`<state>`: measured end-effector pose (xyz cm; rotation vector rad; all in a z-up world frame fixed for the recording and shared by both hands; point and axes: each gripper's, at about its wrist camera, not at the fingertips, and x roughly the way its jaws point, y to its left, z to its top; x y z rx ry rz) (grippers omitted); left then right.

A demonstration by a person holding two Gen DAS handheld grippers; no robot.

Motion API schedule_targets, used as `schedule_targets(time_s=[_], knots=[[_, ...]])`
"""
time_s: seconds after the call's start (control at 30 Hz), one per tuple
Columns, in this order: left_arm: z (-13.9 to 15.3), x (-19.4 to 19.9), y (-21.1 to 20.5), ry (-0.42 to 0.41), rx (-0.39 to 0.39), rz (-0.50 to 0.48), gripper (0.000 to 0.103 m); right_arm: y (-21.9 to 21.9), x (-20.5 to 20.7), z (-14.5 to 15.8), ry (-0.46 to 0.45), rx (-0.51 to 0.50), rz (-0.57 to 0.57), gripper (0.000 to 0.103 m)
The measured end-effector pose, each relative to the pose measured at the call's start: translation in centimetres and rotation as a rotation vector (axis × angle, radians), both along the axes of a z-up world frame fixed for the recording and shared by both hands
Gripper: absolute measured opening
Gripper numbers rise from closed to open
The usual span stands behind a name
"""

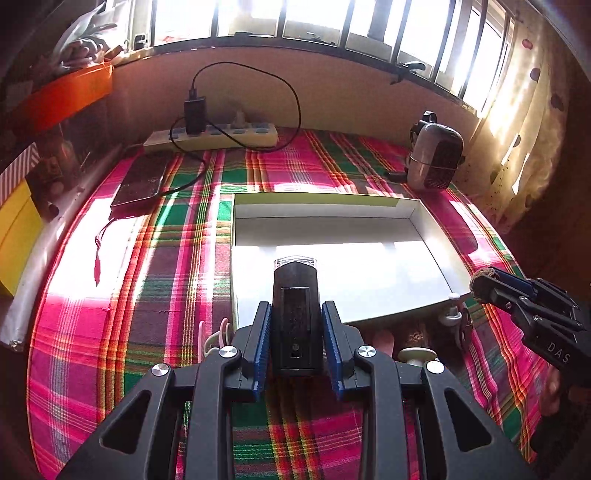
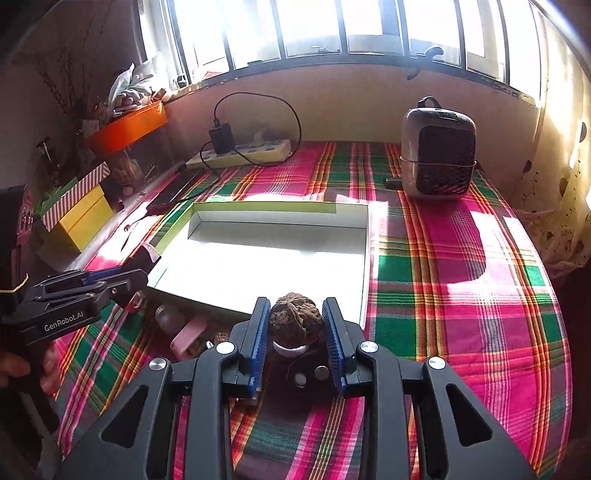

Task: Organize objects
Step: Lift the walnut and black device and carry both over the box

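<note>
Domestic room, window-side tabletop.

Tabletop covered with a plaid cloth (image 2: 461, 280) in pink, green and orange, set under a barred window (image 2: 314, 29) with a patterned curtain (image 1: 524, 122) at one side. Household items present: power strip (image 1: 210, 137) with a black charger (image 1: 194, 112) plugged in, small portable fan or heater (image 2: 437, 155), phone (image 1: 142, 181) on a cable, orange tray (image 2: 127, 127) of clutter, striped and yellow storage boxes (image 2: 79, 210).

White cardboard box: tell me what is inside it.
Nothing shows inside the shallow white cardboard box; its sunlit floor looks bare in both views. The black rectangular device and the brown wrinkled walnut, each clamped in a gripper, cover its near edge.
</note>
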<state>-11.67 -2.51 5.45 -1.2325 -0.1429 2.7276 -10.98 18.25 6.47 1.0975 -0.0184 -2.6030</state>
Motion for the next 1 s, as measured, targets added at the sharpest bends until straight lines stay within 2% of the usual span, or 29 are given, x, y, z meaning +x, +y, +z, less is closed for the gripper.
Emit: schedule_targets(time_s=[0.23,0.6,1.0], knots=[[-0.1,-3.0,0.3,-0.005,-0.005,-0.010,0.025,-0.6,-3.8,-0.2,-0.004,0.009,0.014,0.030],[-1.6,-7.9,0.1,-0.034,-0.035,0.001,0.025,-1.2,-10.0,-2.9,-0.060,0.043,0.028,0.030],[-3.3,-10.4,0.3,-0.060,-0.050,0.009,0.025,-1.9,-13.0,-4.4,-0.086,0.087,0.037,0.030]])
